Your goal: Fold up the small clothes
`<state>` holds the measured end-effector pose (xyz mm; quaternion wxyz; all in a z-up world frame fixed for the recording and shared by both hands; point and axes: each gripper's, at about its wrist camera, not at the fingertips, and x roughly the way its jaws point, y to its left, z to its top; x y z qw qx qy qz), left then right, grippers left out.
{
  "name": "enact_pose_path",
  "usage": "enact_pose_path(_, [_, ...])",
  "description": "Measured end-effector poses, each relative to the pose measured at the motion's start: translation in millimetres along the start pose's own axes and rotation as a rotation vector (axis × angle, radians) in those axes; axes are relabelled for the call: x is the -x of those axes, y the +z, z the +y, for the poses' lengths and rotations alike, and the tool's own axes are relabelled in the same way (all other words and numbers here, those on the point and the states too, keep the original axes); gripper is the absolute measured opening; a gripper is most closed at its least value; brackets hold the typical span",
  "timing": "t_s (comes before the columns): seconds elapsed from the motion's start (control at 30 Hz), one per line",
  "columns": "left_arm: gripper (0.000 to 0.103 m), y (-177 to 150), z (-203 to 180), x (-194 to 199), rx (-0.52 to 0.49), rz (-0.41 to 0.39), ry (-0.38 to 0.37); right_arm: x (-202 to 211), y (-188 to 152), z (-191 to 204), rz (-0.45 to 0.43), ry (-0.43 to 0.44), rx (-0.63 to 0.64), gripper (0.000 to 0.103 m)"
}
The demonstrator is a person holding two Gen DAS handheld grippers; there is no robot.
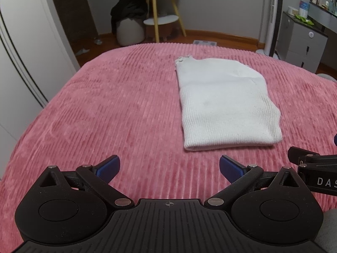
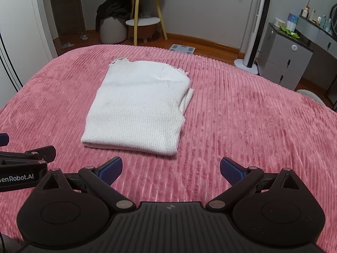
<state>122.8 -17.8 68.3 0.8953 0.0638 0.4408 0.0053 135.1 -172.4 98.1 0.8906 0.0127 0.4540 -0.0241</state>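
Left gripper (image 1: 169, 168) hovers wide open and empty above the pink ribbed bedspread (image 1: 105, 109); the folded white knit garment (image 1: 225, 105) lies flat just beyond, and the right gripper (image 2: 171, 169) gapes equally wide, empty.

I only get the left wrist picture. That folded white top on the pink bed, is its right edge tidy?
Observer: Not quite. The right wrist view shows a lower layer of the white top poking out on that side.
Operator: Is the other hand-held gripper holding anything?
Observer: No. The right hand-held gripper is open and empty, short of the top's near edge.
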Motion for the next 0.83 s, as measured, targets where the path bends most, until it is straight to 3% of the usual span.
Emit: enact_pose_path(0.83, [0.103,-1.4,-4.1,-0.5,-0.03,0.003,-0.007,1.4,1.6,0.1,-0.013,-0.016,0.006,0.099])
